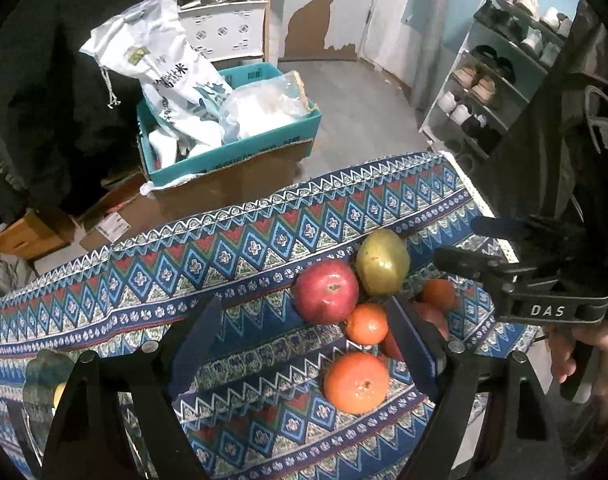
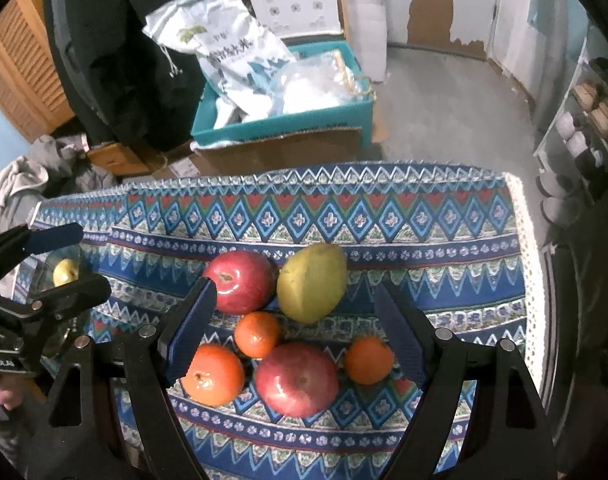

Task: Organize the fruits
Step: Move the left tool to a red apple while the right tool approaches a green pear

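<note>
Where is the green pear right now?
In the right wrist view the green pear lies on the patterned tablecloth at the far side of the fruit cluster, touching the far red apple on its left.

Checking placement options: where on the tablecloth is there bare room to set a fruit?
Free: the tablecloth strip between the fruit and the far edge, and right of the pear. Crowded: the cluster around the red apple and small orange.

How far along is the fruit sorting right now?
Barely begun, it seems. One small yellow fruit already sits apart at the table's left, apparently inside a clear glass bowl. Nothing is in hand: the left gripper and right gripper are both open and empty. Left to move is the cluster on the patterned blue tablecloth: two red apples, a yellow-green pear and three orange tangerines.
</note>
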### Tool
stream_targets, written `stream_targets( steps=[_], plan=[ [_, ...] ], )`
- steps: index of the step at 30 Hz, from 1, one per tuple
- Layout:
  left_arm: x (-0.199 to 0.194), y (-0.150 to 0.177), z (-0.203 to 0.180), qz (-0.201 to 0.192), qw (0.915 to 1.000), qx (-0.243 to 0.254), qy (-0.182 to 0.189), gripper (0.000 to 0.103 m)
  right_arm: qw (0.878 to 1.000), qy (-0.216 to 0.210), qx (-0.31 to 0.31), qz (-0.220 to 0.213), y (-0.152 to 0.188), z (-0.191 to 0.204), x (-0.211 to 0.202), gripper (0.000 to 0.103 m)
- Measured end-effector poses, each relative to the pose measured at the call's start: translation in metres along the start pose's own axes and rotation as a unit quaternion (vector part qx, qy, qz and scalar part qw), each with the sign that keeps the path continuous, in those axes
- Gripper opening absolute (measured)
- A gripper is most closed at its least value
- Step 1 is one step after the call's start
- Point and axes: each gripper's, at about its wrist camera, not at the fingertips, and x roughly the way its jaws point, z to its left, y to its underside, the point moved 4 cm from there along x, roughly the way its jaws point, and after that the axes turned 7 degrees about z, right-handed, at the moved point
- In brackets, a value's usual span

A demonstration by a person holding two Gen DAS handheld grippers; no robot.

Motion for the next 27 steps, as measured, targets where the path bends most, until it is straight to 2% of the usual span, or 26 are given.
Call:
stream_targets(
  steps=[8, 24, 27],
  plan=[
    [0.03, -0.007, 0.003, 0.012, 0.9998, 0.017, -0.004, 0.086, 0.999, -0.009, 0.011, 0.033, -0.005, -0.008, 0.043, 0.082],
    [0.084, -0.014, 0.024, 0.056, 0.9977, -0.032, 0.023, 0.086, 0.994, -0.004, 0.034, 0.102, -0.005, -0.022, 0.112, 0.082],
    [0.088, -0.014, 0.026, 0.058, 0.9975, -0.034, 0.021, 0.086, 0.993, -0.004, 0.031, 0.117, -0.001, -0.023, 0.124, 0.075]
  ],
)
